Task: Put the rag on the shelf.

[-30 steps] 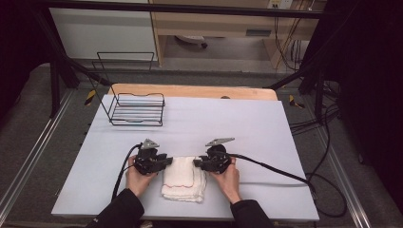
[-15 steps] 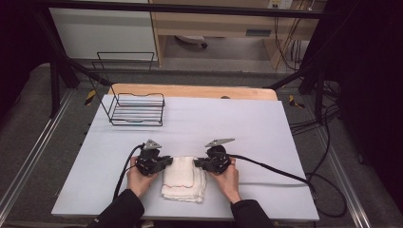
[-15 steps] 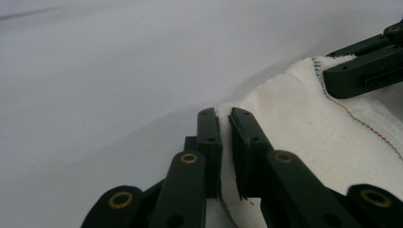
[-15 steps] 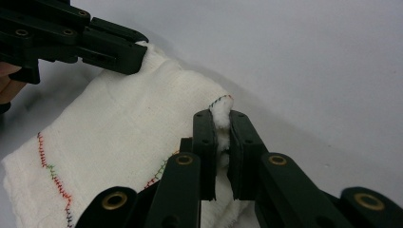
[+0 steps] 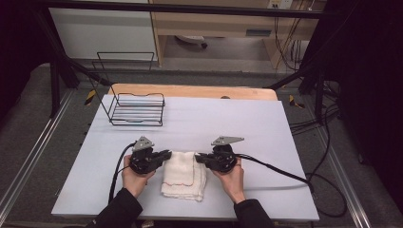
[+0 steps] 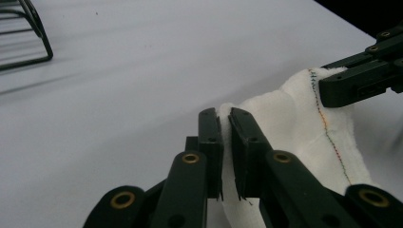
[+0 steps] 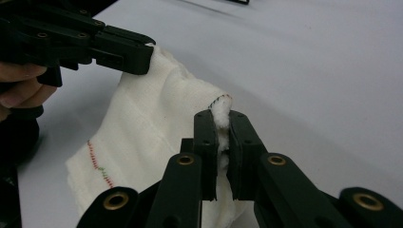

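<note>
Both grippers (image 5: 166,155) (image 5: 199,157) now clamped on the cloth's (image 5: 183,175) far corners, slightly higher.

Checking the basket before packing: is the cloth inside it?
No, the cloth lies on the table, apart from the basket.

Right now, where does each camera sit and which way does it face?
High view: above the person's side, facing forward and down on the table; both forearms, left hand-held gripper, right hand-held gripper.
Left gripper view: rides that gripper, looking along its jaws clamped on the cloth.
Right gripper view: rides that gripper, jaws pinching the cloth's corner.
Shared: each gripper view shows the cloth and the other gripper.
</note>
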`<state>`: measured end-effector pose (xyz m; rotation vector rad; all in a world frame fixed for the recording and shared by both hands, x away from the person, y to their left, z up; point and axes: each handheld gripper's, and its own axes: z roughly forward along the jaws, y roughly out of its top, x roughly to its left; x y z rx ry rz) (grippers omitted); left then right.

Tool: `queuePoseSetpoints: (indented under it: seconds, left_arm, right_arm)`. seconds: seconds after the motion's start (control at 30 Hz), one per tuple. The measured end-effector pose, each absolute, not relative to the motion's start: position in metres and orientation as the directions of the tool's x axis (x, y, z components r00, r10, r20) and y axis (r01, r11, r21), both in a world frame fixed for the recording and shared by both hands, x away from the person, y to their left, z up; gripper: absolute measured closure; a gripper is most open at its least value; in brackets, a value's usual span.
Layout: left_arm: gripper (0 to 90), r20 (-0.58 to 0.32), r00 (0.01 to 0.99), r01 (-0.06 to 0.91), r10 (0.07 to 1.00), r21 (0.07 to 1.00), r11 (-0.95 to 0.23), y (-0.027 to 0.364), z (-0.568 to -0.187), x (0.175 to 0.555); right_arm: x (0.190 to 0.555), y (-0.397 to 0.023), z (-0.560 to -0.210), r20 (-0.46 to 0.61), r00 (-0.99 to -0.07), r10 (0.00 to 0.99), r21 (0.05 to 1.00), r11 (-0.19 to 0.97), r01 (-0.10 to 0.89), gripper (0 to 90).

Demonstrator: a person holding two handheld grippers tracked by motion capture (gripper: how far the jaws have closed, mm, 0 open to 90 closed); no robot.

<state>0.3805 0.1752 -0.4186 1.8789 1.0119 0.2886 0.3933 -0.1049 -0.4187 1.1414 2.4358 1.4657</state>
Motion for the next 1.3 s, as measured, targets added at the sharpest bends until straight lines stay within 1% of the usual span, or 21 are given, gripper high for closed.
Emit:
queuePoseSetpoints:
  seconds: [0.17, 0.43, 0.77, 0.97, 1.1, 1.3]
  left_arm:
    - [83.2, -0.175, 0.639, 0.479, 0.749, 0.853, -0.209, 0.174, -0.408, 0.373]
    - [83.2, -0.188, 0.639, 0.453, 0.746, 0.876, -0.168, 0.177, -0.397, 0.368]
    - [83.2, -0.184, 0.643, 0.399, 0.743, 0.909, -0.12, 0.183, -0.38, 0.36]
    - [83.2, -0.158, 0.648, 0.368, 0.745, 0.922, -0.124, 0.182, -0.372, 0.356]
    - [83.1, -0.161, 0.649, 0.351, 0.743, 0.931, -0.105, 0.183, -0.366, 0.355]
    - [83.1, -0.137, 0.656, 0.291, 0.743, 0.953, -0.081, 0.183, -0.358, 0.35]
  right_arm:
    - [0.39, -0.107, -0.412, 0.277, -0.734, 0.62, 0.811, 0.259, 0.524, 83.8]
    - [0.383, -0.11, -0.398, 0.248, -0.748, 0.616, 0.851, 0.23, 0.472, 83.8]
    - [0.373, -0.108, -0.379, 0.203, -0.76, 0.617, 0.899, 0.191, 0.395, 83.8]
    - [0.37, -0.108, -0.371, 0.172, -0.764, 0.622, 0.914, 0.188, 0.36, 83.8]
    - [0.368, -0.108, -0.364, 0.159, -0.766, 0.623, 0.925, 0.177, 0.336, 83.7]
    - [0.365, -0.11, -0.357, 0.141, -0.764, 0.629, 0.944, 0.147, 0.295, 83.8]
